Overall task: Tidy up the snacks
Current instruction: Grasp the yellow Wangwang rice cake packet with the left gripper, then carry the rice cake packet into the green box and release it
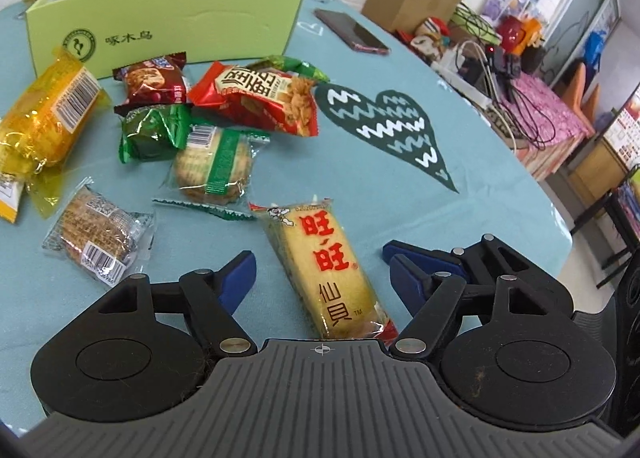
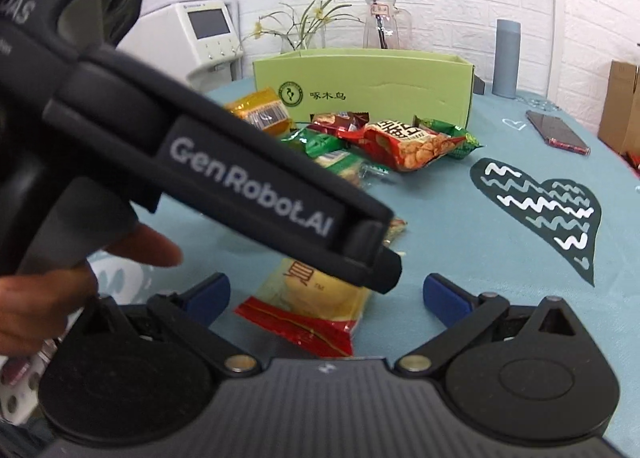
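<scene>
Tablecloth (image 1: 360,186) bare beside rice cracker packet (image 1: 328,270)

light: bright, even; shadows: faint; edges: fisheye-bent; right view: near foreground blurred

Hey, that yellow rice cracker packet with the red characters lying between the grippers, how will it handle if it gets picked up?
The yellow rice cracker packet looks light: thin film around puffed crackers. Its glossy wrapper may slip in the jaws. The crackers probably crack under a hard squeeze. It lies flat on the tablecloth, so rolling seems unlikely, though the crimped ends should flop.
</scene>
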Demonstrator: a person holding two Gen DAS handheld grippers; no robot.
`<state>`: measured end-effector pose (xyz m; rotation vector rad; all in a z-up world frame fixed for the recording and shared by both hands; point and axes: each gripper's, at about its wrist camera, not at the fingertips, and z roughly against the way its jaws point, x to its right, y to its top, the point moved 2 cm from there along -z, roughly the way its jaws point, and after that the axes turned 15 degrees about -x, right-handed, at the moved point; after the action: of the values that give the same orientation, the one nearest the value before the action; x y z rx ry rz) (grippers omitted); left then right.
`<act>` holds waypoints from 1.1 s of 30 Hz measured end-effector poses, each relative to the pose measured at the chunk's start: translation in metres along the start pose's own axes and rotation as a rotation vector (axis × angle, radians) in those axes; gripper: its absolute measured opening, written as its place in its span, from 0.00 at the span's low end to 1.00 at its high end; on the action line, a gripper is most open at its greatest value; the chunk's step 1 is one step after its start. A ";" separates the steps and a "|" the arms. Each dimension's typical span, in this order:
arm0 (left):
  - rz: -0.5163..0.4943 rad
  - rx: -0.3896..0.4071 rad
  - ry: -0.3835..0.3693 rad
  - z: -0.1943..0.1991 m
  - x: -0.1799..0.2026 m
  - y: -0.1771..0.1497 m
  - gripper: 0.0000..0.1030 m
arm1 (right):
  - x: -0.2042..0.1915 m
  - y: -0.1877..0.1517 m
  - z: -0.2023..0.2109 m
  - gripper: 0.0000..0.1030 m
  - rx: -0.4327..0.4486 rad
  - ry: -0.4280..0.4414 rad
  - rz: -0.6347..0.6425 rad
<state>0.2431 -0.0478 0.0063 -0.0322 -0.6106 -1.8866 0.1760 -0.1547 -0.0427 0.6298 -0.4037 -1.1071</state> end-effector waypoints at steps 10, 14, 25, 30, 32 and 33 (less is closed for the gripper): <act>-0.077 0.002 -0.031 -0.001 0.003 -0.006 0.20 | -0.010 -0.005 0.012 0.72 0.031 -0.003 -0.035; -0.094 0.023 -0.025 0.002 0.006 -0.010 0.19 | -0.002 0.000 0.018 0.70 0.010 0.036 -0.081; -0.048 0.228 -0.035 0.071 -0.020 0.088 0.20 | 0.018 0.116 0.025 0.75 0.184 0.002 0.076; -0.004 0.285 0.022 0.080 -0.053 0.170 0.19 | 0.043 0.202 -0.013 0.75 0.205 0.020 0.135; 0.011 0.296 0.039 0.077 -0.067 0.197 0.19 | 0.052 0.232 -0.034 0.75 0.195 0.020 0.156; 0.019 0.297 0.056 0.073 -0.077 0.210 0.18 | 0.056 0.245 -0.046 0.75 0.182 0.029 0.162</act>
<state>0.4394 -0.0062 0.1287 0.2055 -0.8426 -1.7558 0.3966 -0.1196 0.0817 0.7583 -0.5252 -0.9124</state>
